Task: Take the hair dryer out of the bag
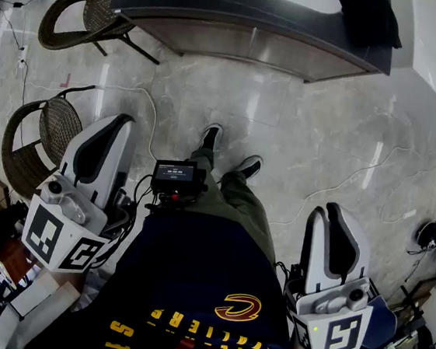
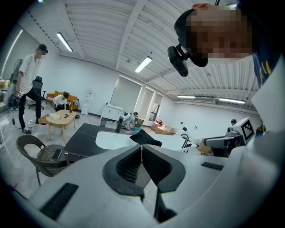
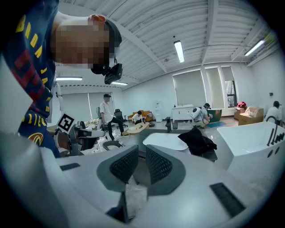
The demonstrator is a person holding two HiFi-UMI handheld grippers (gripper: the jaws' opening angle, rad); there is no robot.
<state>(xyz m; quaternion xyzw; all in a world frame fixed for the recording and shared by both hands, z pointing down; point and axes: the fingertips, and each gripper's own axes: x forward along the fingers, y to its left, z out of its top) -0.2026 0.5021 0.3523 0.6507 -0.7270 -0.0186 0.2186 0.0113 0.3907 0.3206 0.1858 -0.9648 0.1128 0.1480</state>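
While the person stands on the marble floor [image 1: 309,125] a little way back from the dark surface [image 1: 243,24], both tools are held low at either side of the body, well apart from anything on it. The left hand-held gripper [image 2: 141,147] has its jaws pressed right together, tips touching, nothing caught between them. The right hand-held gripper [image 3: 142,153] is cracked open just a bit, with a narrow gap between the ribbed pads [image 3: 124,164], and that gap is empty too. The black bag [image 3: 198,141] sits slumped on the surface. In the right gripper view it's just to the right of a white oval patch [image 3: 164,140] in the top, and from the head view it's way up in the top right corner. The hair dryer itself doesn't show in any view, so I can't tell where it is. One wicker chair [image 1: 88,6] stands at the left end of the surface, another wicker chair [image 1: 38,138] is just beside the left tool, and a small screen [image 1: 175,174] hangs at the person's waist above the shoes [image 1: 210,138].
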